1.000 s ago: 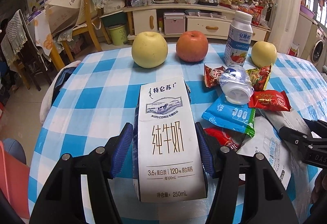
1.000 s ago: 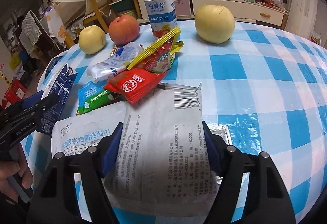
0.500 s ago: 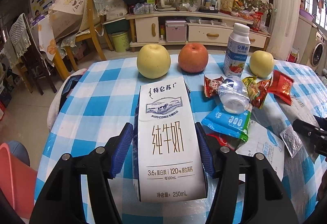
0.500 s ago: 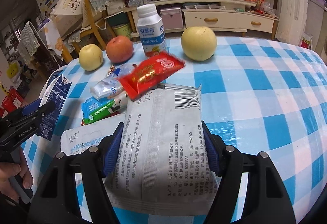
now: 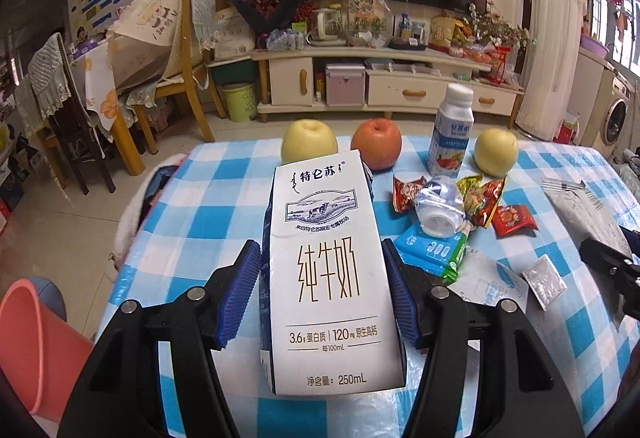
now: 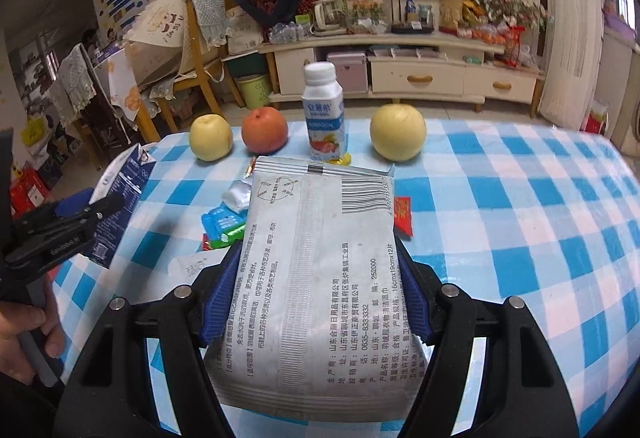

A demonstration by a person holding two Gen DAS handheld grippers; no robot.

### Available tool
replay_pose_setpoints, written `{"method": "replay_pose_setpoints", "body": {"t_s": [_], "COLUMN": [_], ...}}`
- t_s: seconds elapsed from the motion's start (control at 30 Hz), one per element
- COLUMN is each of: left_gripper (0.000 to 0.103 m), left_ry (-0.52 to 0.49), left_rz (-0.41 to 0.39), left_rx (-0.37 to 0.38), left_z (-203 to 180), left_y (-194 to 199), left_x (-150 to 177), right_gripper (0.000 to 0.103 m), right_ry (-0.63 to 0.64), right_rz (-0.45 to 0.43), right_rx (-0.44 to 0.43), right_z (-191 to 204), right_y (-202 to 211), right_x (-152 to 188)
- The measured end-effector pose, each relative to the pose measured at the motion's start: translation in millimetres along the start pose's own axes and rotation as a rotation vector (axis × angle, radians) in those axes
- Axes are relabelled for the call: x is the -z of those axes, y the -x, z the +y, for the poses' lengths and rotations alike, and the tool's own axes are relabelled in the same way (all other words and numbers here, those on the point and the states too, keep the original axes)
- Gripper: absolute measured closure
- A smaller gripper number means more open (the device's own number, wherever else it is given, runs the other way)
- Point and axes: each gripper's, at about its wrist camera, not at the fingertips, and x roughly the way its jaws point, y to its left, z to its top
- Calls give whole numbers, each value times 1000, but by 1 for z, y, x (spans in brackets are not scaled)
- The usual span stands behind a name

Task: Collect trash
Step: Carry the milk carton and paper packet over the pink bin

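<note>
White 250 mL milk carton (image 5: 334,278) clamped between blue pads of left tongs (image 5: 320,294), held above the blue-and-white checked surface (image 5: 192,206). Grey printed wet-wipe pouch (image 6: 320,278) gripped in right tongs (image 6: 316,298), also off the surface. Snack wrappers (image 5: 480,198), crushed clear bottle (image 5: 440,204) lie near three apples (image 5: 309,142).

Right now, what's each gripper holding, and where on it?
Left gripper clamps the milk carton across its two narrow sides, near mid-height. Right gripper clamps the grey wipes packet across its side edges, lower half.
</note>
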Motion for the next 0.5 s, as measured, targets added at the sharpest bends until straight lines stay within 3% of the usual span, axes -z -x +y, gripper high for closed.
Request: {"method": "replay_pose_setpoints", "body": {"t_s": [0.5], "left_gripper": [41], "left_ry": [55], "left_rz": [-85], "left_rx": [-85], "left_z": [65], "left_y": [111], "left_x": [4], "right_gripper": [32], "right_ry": [88], "right_rz": [-112], "right_rx": [-95], "right_z": [91], "right_y": [70], "right_x": [-35]}}
